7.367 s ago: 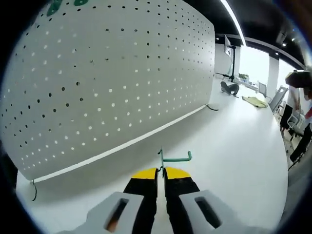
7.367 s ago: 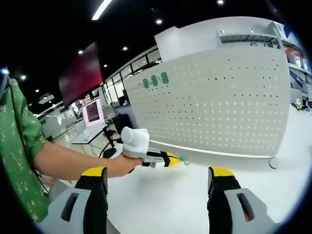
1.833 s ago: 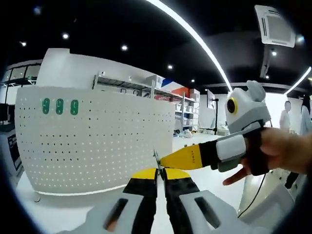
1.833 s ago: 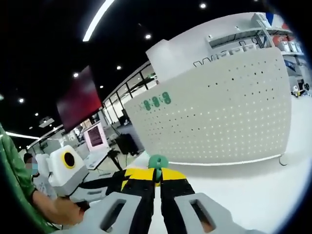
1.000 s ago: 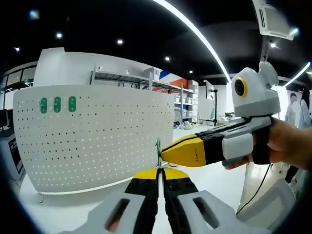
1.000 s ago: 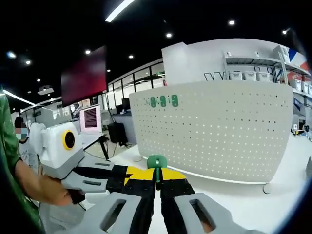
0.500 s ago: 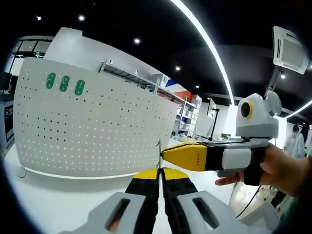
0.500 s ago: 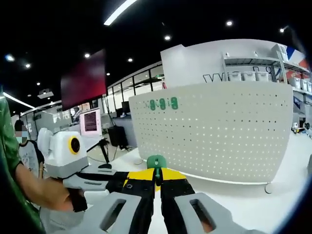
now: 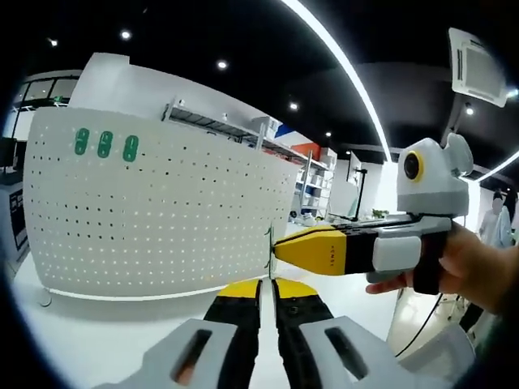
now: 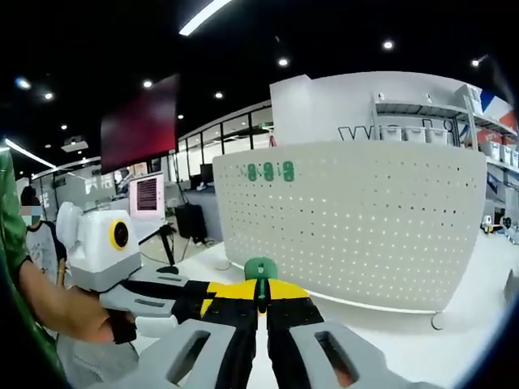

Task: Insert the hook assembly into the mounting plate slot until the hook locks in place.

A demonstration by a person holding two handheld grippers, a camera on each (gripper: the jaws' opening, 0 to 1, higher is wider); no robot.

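**Hook held between both grippers, lifted off the table before the pegboard**

Since seven seconds ago the green hook has come up from the white table, where the left gripper pinched it alone, and the right gripper, then wide open, has closed on it too. Over the last half second little has shifted beyond a slight roll of the views.

The green hook (image 10: 260, 271) sits clamped at the yellow tips of the right gripper (image 10: 260, 293), its rounded green end poking up just above the closed jaws. In the left gripper view the hook's thin wire (image 9: 269, 243) rises from the tips of the left gripper (image 9: 268, 285), whose jaws are pressed together on it, and the right gripper (image 9: 280, 249) reaches in from the right to meet it. A hand (image 9: 477, 267) holds that gripper's grey handle.

Beyond stands the white perforated pegboard (image 10: 357, 219), upright on the white table (image 10: 454, 340), well apart from the hook. Three green pieces (image 10: 271, 171) sit in a row near its upper edge.
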